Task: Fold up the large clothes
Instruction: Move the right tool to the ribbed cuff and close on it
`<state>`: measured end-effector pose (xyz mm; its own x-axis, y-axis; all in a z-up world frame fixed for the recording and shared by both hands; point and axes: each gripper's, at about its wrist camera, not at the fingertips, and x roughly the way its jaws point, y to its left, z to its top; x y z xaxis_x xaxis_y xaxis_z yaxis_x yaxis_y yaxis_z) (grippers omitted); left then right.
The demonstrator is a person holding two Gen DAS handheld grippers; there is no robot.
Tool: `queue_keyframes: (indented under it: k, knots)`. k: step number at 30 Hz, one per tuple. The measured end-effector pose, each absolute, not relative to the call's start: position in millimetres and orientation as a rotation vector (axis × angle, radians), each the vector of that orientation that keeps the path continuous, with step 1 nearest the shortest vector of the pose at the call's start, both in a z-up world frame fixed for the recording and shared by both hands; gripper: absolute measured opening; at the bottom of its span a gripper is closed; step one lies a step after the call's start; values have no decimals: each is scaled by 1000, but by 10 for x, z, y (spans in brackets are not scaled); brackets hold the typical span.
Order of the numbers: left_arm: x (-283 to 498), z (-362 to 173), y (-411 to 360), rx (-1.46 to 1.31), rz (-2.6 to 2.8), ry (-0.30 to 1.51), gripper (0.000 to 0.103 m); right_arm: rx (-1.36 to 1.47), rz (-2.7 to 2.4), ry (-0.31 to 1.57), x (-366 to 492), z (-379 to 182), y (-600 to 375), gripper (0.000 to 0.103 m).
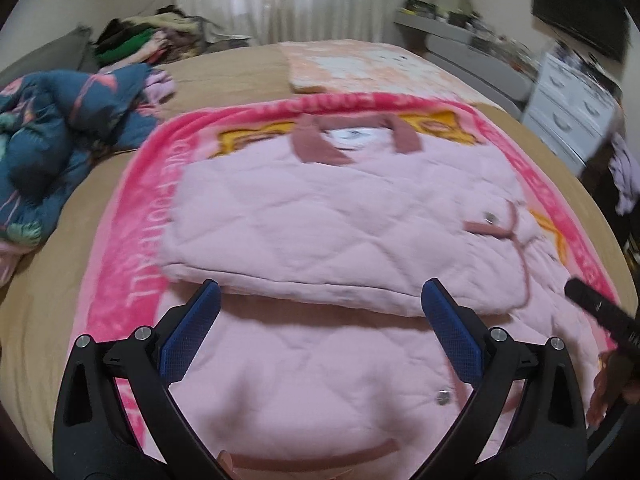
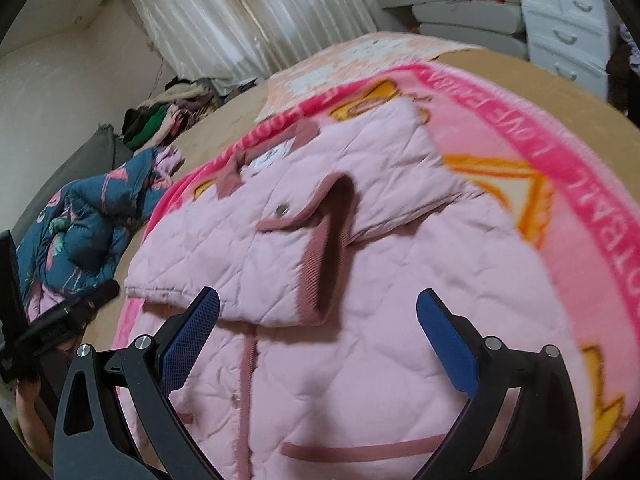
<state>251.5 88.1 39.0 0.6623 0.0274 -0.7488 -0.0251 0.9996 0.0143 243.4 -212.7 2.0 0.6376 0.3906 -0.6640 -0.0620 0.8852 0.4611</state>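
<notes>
Two views show one pink quilted jacket (image 1: 320,216) spread on a pink blanket (image 1: 132,240). Left wrist view: the left gripper (image 1: 320,300) stands wide open and empty, fingertips over the folded sleeve edge crossing frame centre; the jacket's long axis runs bottom to top. Right wrist view: the right gripper (image 2: 318,306) is equally spread and empty, the jacket (image 2: 360,280) directly ahead, its cuff (image 2: 328,248) between the fingertips and nearest this hand.

Left gripper (image 1: 320,300) jaws spread wide, nothing between pads, right gripper (image 2: 318,308) likewise wide, both angled downward
</notes>
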Motion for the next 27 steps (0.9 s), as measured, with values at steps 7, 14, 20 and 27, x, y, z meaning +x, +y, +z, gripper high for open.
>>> queue_keyframes:
  k: [7,14,20,27]
  knots:
    - [2476,392,1380,-68,105,838,94,470,301,911,2594,-212,-1881,98]
    - [2473,310,1704,-93,151,842,94,532,307,941,2780,-343,-1817,89]
    - [2500,243,1918,-122,183,852,94,578,308,988,2950,-497,-1766,71]
    - [2593,225,1995,-138,192,859,94,579,352,943,3006,-459,-1804,23]
